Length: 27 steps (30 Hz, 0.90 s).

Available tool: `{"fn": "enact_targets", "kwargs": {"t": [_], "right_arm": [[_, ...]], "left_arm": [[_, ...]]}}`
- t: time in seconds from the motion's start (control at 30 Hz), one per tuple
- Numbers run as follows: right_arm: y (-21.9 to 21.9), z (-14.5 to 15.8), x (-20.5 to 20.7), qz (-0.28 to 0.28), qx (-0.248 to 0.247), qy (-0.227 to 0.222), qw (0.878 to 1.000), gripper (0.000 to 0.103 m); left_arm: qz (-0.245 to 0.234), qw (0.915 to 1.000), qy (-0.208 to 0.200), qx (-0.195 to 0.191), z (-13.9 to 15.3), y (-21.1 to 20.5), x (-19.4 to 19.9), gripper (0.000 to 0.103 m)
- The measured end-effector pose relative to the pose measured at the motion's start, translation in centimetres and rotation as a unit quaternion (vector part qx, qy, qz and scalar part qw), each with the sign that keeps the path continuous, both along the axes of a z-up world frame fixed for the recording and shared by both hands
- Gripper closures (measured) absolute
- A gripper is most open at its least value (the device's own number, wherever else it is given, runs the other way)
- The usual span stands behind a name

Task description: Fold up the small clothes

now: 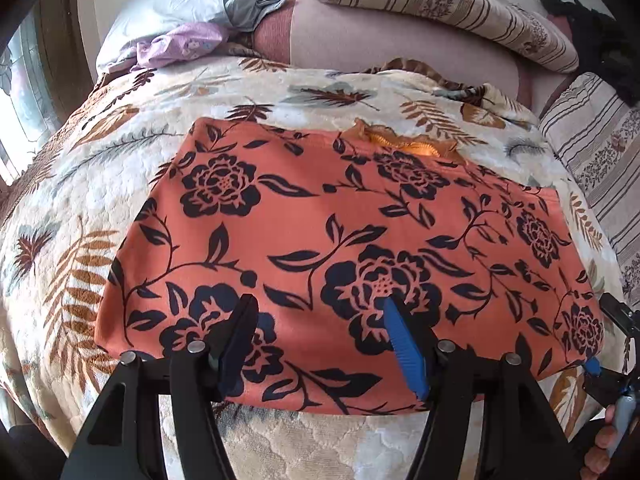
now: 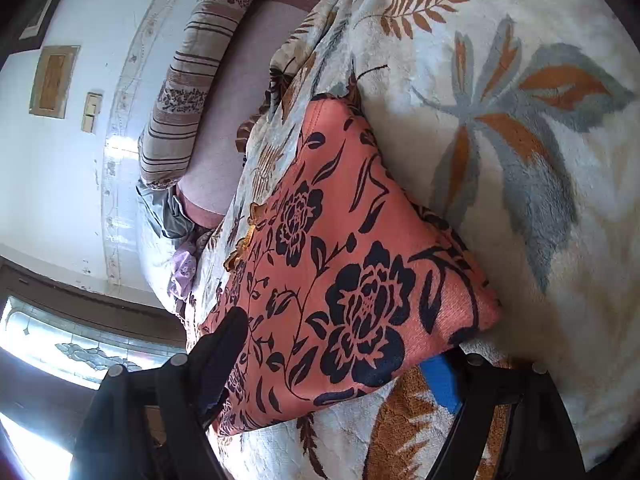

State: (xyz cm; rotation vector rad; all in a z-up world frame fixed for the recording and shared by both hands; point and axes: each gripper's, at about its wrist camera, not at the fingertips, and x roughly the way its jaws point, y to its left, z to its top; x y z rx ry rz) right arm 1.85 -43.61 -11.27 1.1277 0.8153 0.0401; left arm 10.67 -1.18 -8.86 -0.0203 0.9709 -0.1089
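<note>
An orange garment with dark blue flowers (image 1: 340, 232) lies folded flat on the leaf-patterned blanket (image 1: 80, 208). My left gripper (image 1: 318, 304) hovers over the garment's near edge, open, its black fingers (image 1: 240, 332) spread wide with nothing pinched. In the right wrist view the same garment (image 2: 352, 264) shows a corner reaching between the fingers of my right gripper (image 2: 336, 340). Its dark finger lies over the cloth, and its blue-padded finger (image 2: 440, 384) is beside and partly under the corner. The jaws stand wide apart and do not press. The right gripper (image 1: 600, 360) also shows at the garment's right corner.
Striped bolsters (image 1: 440, 4) and a pink cushion (image 1: 380, 36) line the far side by the wall. A grey cloth (image 1: 248, 4) and a lilac garment (image 1: 180, 44) lie at the far left. A hand (image 1: 604, 440) holds the right gripper.
</note>
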Motion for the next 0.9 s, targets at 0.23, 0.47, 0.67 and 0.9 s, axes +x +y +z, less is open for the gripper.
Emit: {"fn": "enact_targets", "kwargs": {"t": [0.23,0.47,0.67,0.9], "right_arm": [[0.8,1.1,1.2,0.016,-0.036,0.012,0.999,0.034],[1.2,0.4,2.3,0.027,-0.069,0.068,0.995,0.048],[1.0,0.3,2.8,0.017,-0.042,0.056,0.997,0.078],[4.3,5.9,2.6,0.04,-0.204,0.034,0.978,0.094]], "left_arm": [[-0.034,0.9966,0.025,0.07,-3.4,-2.2,0.7,0.032],[-0.035,0.997,0.027,0.064,-3.4,-1.8,0.8,0.032],[-0.035,0.9973,0.023,0.06,-3.5,-1.9,0.7,0.032],[-0.042,0.997,0.022,0.061,-3.6,-1.9,0.7,0.031]]}}
